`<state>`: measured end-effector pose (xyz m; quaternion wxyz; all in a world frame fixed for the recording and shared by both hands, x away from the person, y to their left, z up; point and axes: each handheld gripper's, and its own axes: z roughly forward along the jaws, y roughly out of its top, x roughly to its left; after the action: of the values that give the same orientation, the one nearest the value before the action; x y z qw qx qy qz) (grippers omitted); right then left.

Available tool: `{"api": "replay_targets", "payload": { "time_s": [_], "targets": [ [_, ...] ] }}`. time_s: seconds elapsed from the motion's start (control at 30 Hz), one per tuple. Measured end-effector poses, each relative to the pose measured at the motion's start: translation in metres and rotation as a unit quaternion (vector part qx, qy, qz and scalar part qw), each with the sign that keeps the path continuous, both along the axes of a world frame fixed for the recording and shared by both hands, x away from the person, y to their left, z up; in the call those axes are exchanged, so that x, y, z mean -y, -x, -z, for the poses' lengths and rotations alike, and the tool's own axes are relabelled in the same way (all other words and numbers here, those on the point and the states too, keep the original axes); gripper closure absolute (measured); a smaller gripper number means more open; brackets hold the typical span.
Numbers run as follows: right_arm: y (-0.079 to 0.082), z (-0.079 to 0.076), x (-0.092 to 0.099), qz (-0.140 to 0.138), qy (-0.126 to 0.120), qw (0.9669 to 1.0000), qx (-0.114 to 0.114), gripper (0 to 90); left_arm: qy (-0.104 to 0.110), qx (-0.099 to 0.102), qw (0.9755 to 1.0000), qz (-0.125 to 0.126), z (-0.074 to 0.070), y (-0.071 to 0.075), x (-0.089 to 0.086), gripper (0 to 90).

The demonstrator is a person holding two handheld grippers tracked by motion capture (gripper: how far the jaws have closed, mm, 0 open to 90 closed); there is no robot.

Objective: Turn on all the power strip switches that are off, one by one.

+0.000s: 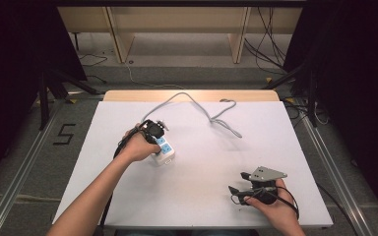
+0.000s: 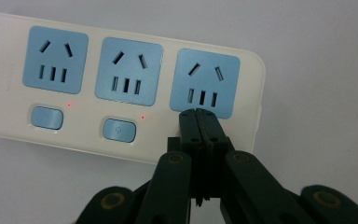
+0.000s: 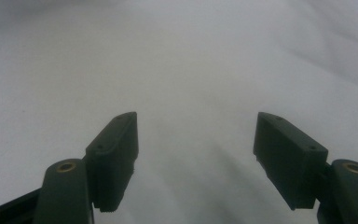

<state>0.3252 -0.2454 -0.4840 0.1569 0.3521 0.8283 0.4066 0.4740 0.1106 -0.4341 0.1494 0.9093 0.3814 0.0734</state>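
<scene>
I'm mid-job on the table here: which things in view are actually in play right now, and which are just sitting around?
In play:
- power strip, two red lights lit
- left gripper, shut, tips at the strip's end socket
- grey cable trailing from the strip

Lying about:
- right gripper, open over bare table
- floor cables
- wooden furniture behind

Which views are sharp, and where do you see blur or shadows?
Left gripper view: power strip sharp, evenly lit, red lamps visible. Right gripper view: white table surface soft, featureless; dim shadow below the open right gripper. High view: table bright, surroundings dark; grey cable casts a faint shadow.
</scene>
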Motion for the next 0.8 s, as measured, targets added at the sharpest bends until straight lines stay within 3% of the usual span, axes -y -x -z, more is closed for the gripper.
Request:
{"api": "replay_targets", "payload": {
  "time_s": [0.33,0.5,0.8],
  "targets": [
    [-0.0004,0.0000,0.0003,-0.001,0.000,1.0000,0.001,31.8,0.002,0.009,0.9999,0.004,0.0006,0.0022,0.0005,90.0],
    [-0.0008,0.0003,0.0005,0.000,0.000,1.0000,0.001,31.8,-0.006,0.021,0.9996,0.017,0.0009,0.0050,0.0009,89.9],
    [-0.0004,0.0000,0.0008,0.000,0.000,1.0000,0.001,31.8,-0.002,0.019,0.9997,0.016,-0.0001,0.0074,0.0006,89.8]
  ]
}}
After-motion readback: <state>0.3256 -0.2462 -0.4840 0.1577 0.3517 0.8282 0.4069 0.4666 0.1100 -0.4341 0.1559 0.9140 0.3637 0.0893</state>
